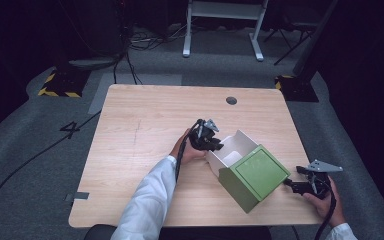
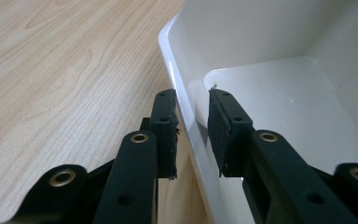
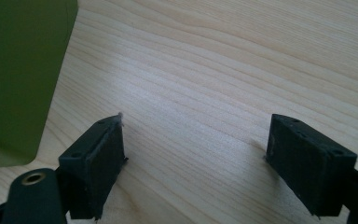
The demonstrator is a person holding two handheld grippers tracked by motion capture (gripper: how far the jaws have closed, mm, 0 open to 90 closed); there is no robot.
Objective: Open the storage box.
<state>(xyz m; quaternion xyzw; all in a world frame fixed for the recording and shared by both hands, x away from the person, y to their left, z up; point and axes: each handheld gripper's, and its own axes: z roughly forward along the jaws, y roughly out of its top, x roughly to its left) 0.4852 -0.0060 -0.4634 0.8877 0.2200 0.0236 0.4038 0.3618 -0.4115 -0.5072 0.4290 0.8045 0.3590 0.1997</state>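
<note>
At the near edge of the surface [image 1: 130, 150], around 4 o'clock, the right claw [image 1: 296, 184] rests with jaws wide and empty, just beside the green lid [image 1: 257, 175]. Beyond it, near the centre, the left claw [image 1: 215, 145] is clamped on the white box [image 1: 230, 150] wall, one pad [image 2: 223, 126] inside, one outside.

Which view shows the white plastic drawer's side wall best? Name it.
The left gripper view: the white plastic drawer's side wall runs up close between the left hand-held gripper pads. The high view shows the wall small, half inside the green box. The right gripper view shows the green box.
</note>
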